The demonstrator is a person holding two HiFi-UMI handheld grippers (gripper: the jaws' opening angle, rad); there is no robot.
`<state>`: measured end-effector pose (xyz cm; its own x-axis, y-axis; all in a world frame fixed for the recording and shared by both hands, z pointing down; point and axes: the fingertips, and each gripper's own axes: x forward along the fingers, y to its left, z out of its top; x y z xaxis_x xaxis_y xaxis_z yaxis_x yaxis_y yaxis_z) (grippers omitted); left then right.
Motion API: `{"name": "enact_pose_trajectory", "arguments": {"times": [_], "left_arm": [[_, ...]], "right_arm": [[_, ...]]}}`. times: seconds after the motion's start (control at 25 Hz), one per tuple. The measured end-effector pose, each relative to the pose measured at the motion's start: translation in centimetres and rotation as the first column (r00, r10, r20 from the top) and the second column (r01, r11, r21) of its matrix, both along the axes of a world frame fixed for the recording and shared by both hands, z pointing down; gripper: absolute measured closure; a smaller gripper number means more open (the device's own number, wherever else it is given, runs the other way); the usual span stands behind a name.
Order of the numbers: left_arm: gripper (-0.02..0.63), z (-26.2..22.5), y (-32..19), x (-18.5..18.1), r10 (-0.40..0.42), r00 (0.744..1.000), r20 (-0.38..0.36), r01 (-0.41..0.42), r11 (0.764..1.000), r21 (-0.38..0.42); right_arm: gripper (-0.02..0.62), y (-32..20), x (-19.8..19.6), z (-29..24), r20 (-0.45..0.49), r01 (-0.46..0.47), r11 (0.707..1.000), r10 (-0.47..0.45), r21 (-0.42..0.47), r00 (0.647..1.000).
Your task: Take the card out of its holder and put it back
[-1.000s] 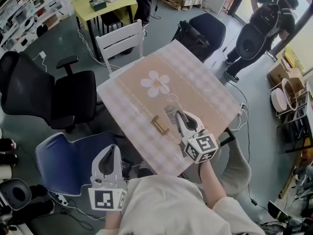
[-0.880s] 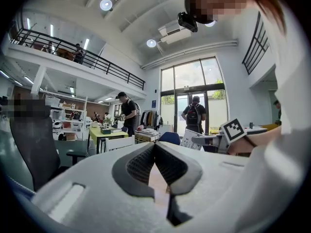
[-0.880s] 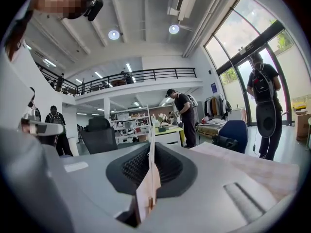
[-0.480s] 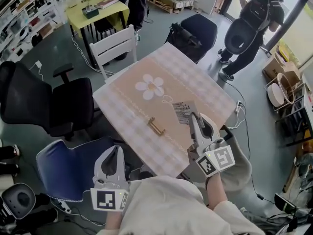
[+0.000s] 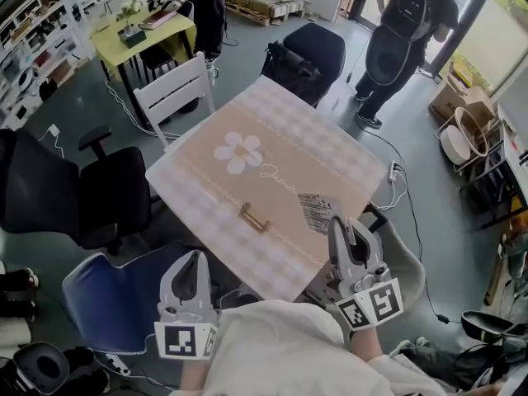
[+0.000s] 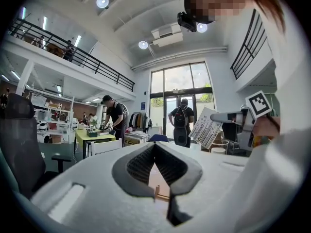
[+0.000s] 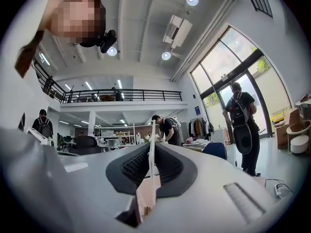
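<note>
A square table (image 5: 285,118) under a checked cloth with a white flower print (image 5: 238,153) fills the middle of an open workshop, ringed by a black office chair (image 5: 91,188), a blue chair (image 5: 111,291) and a white wooden chair (image 5: 173,93). Beyond it, a person with a backpack (image 5: 408,31) stands facing the glass doors.

At the table's near edge, the person wearing the camera holds a gripper in each hand. The right gripper (image 5: 340,225) is raised over the near right corner, its jaws pressed onto the card (image 5: 318,211), a white sheet printed with dark bars. The card juts up and away from the jaws at a tilt, clear of the tabletop. In the right gripper view the card (image 7: 151,130) shows edge-on as a thin pale line pinched between the two dark pads.

The left gripper (image 5: 194,260) hangs below the table's near left edge, over the person's lap. Its jaws meet at the tips with nothing between them.

The small wooden holder (image 5: 254,217) lies on the cloth near the middle of the near side, standing empty and well apart from the card.
</note>
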<state>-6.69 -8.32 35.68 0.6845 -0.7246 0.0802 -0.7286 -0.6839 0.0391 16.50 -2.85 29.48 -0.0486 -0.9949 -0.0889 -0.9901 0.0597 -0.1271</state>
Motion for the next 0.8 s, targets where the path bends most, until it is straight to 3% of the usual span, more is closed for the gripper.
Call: {"name": "enact_pose_trajectory", "arguments": {"times": [0.32,0.8], "left_arm": [[0.607,-0.5,0.2,0.3,0.020,1.000,-0.003,-0.020,1.000,0.006],[0.607,-0.5,0.9,-0.7,0.000,1.000,0.005,0.000,1.000,0.021]], "right_arm": [[0.577,2.8,-1.2,0.1,-0.065,-0.011,1.000,0.012,0.007,0.998],[0.577,4.7,-1.8,1.9,-0.030,-0.033,0.999,0.033,-0.002,0.999]]}}
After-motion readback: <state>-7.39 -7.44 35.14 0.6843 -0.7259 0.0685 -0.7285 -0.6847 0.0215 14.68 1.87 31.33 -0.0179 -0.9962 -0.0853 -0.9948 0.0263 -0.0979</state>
